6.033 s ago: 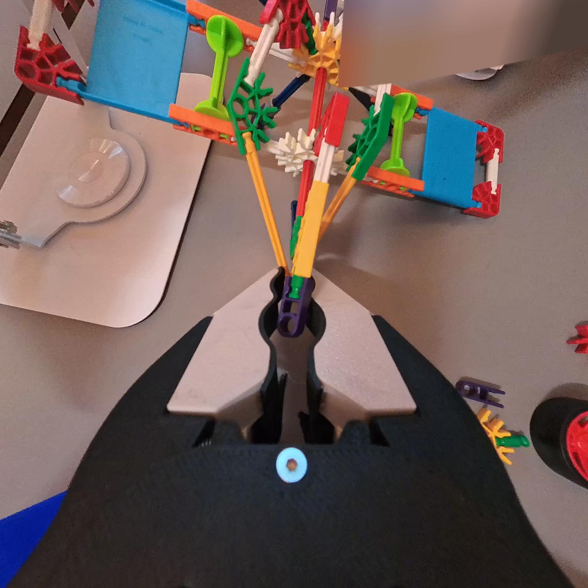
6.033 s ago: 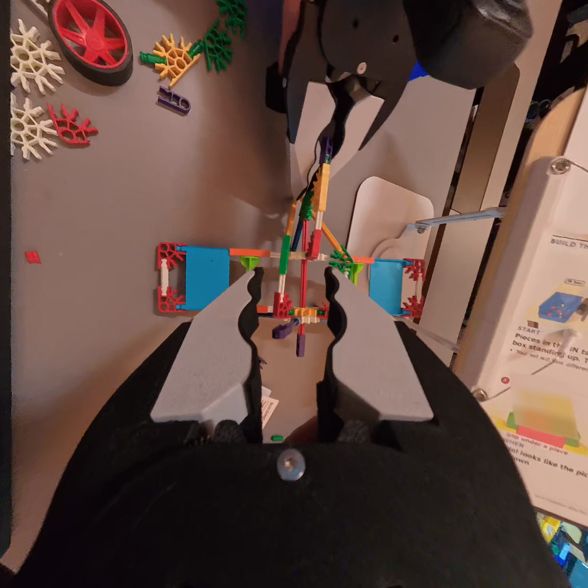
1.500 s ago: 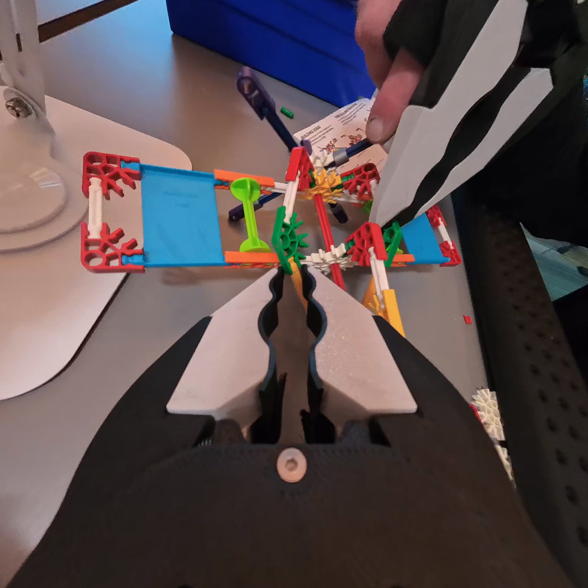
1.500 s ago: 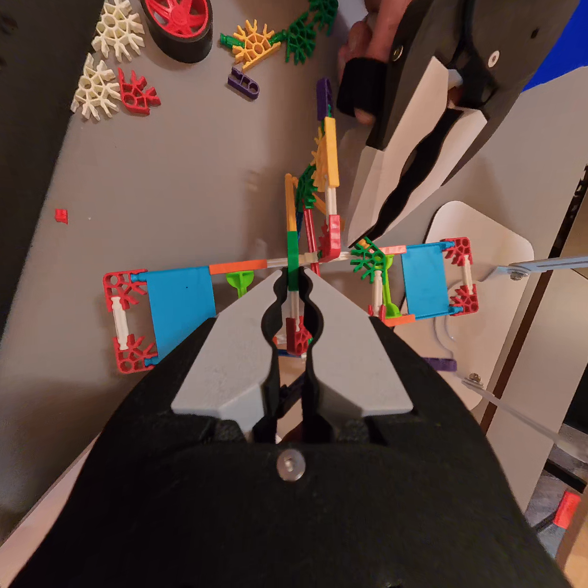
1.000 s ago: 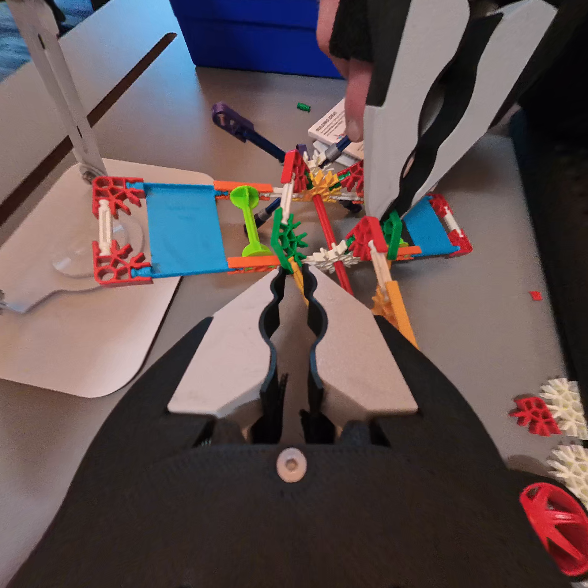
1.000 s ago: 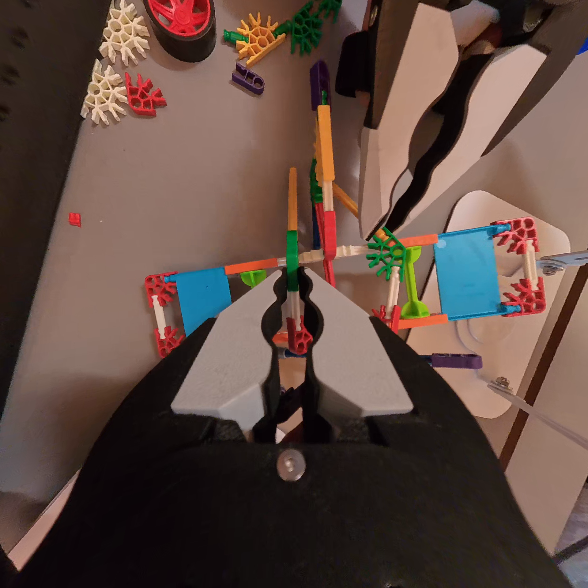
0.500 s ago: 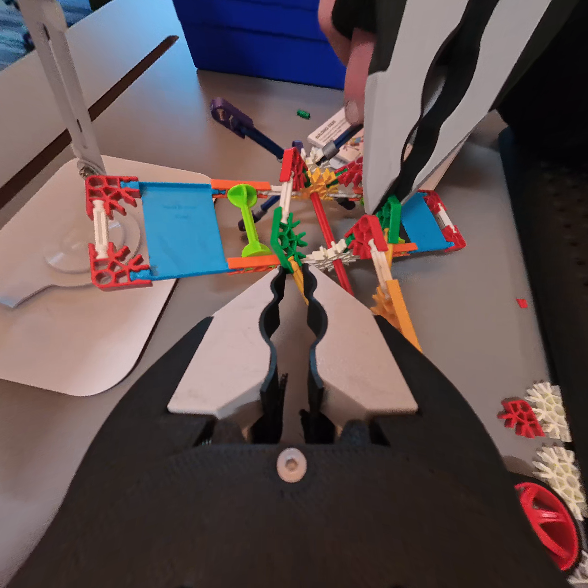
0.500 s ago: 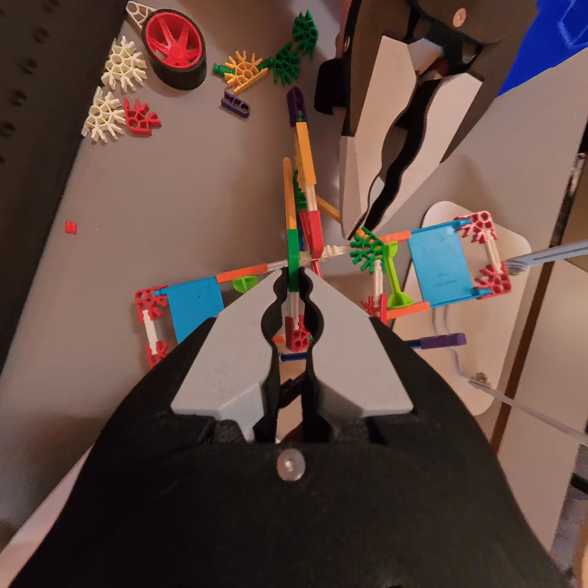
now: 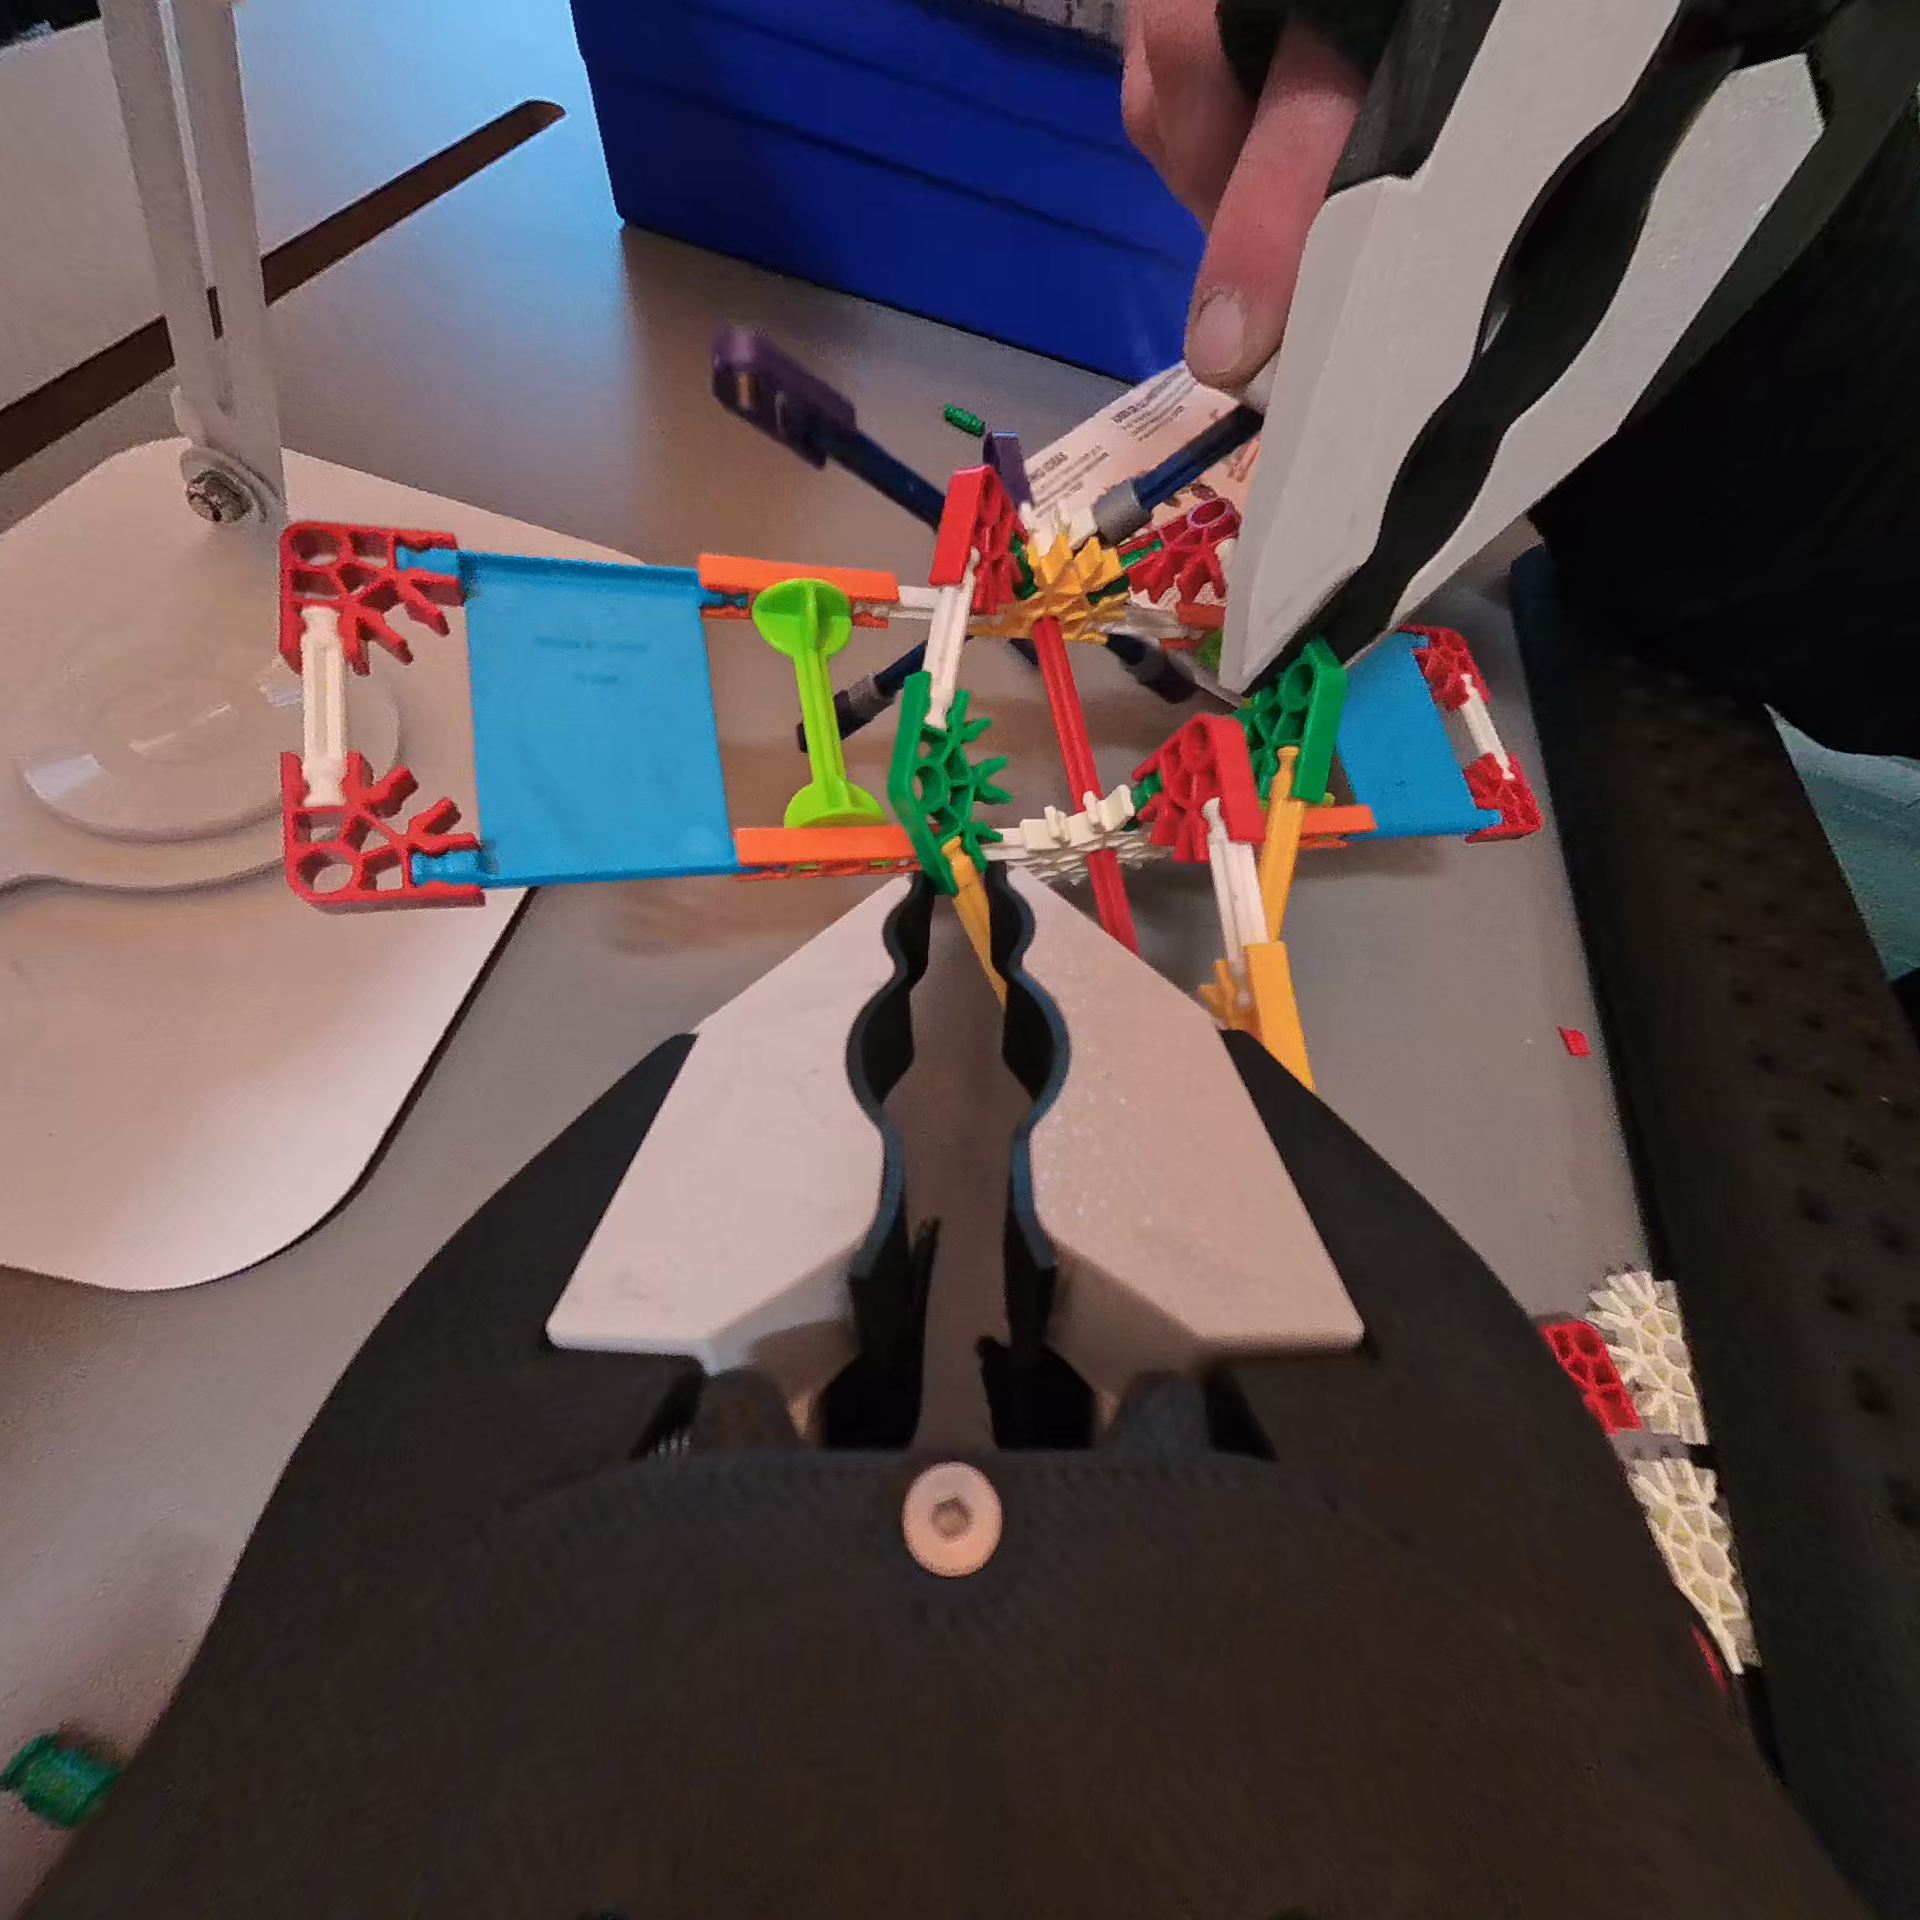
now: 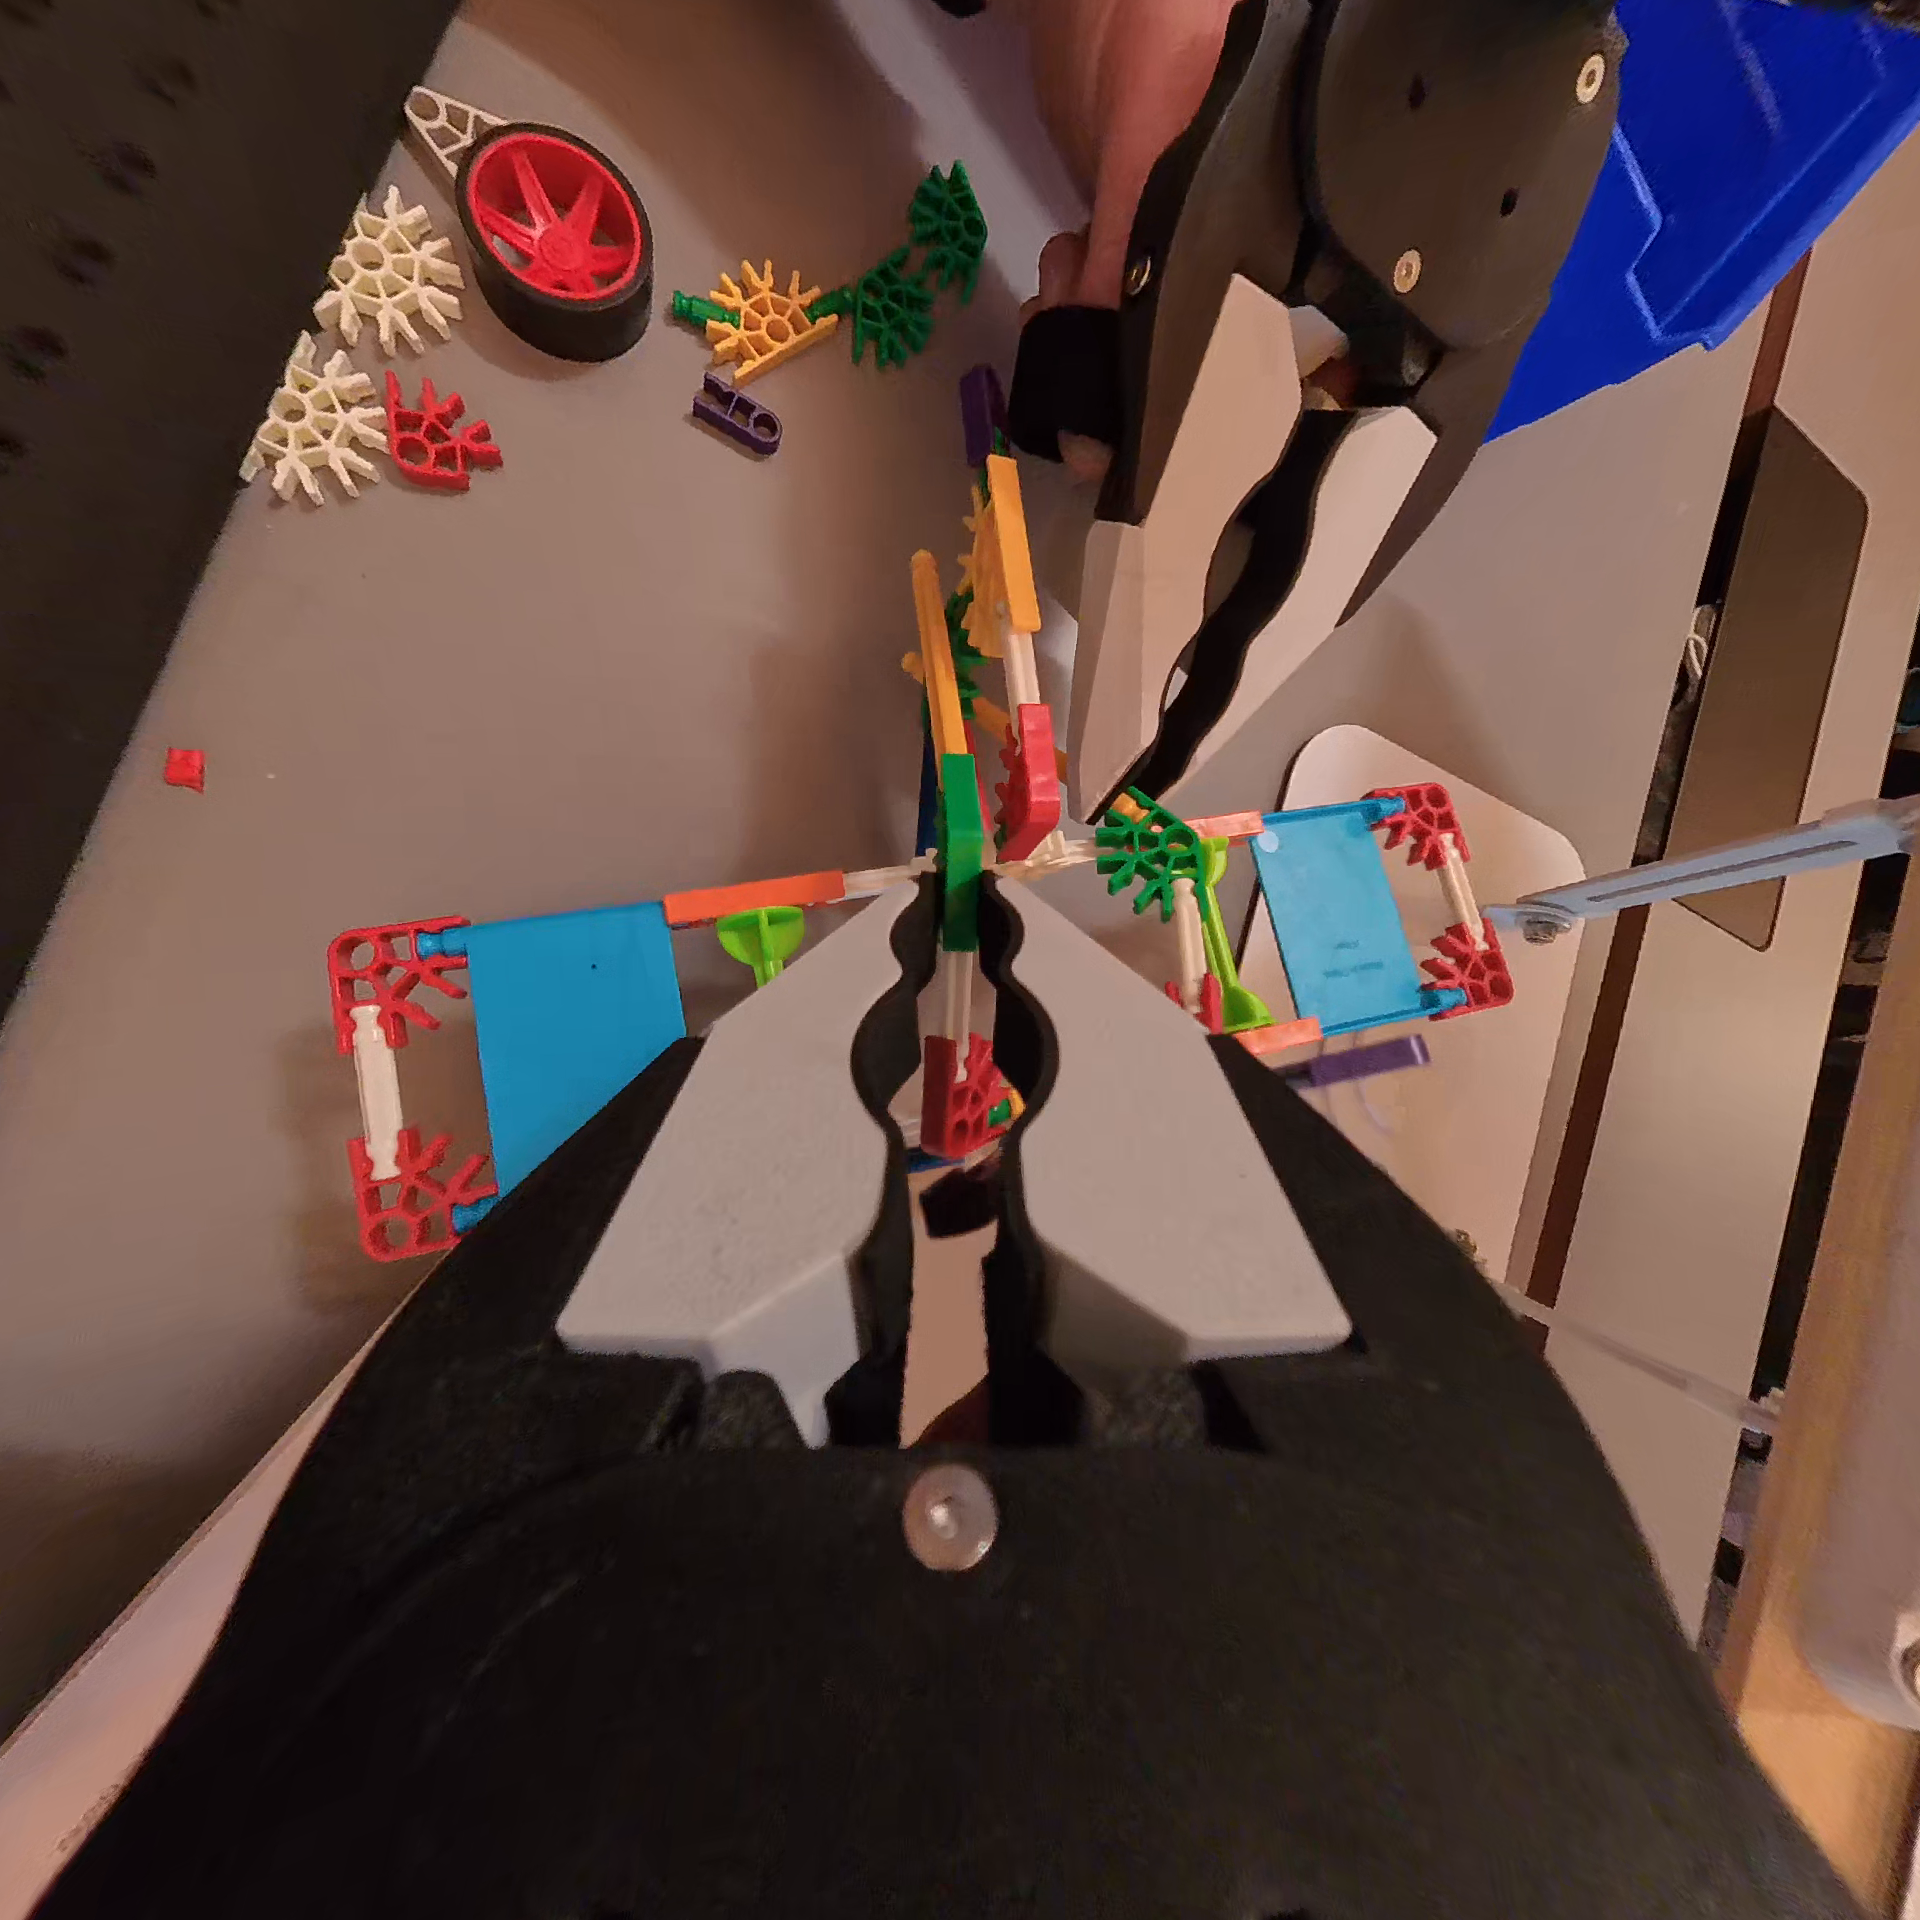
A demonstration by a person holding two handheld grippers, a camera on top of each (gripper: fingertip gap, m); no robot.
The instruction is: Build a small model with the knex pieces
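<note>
Both grippers on the rod-and-connector model (image 9: 935, 748), mid-table.

Left wrist view: your left gripper (image 9: 961, 899) pinches a yellow rod (image 9: 977, 920) at frame centre; the rod's lower run is hidden between the fingers. Blue bin (image 9: 883, 135) cut off at top. Printed leaflet (image 9: 1132, 436) partly covered.
Right wrist view: your right gripper (image 10: 958, 914) clamps the model's green connector (image 10: 961, 842); loose pieces and a red wheel (image 10: 556, 234) lie upper left, open tabletop between.

Light falls dim and warm from above, cooler near the bin (image 9: 894, 156). My gripper (image 9: 961, 899) bulk is dark and featureless. Wide-angle bending curves the edges; the table (image 10: 582, 644) corners and loose snowflakes (image 9: 1662, 1455) blur softly.
</note>
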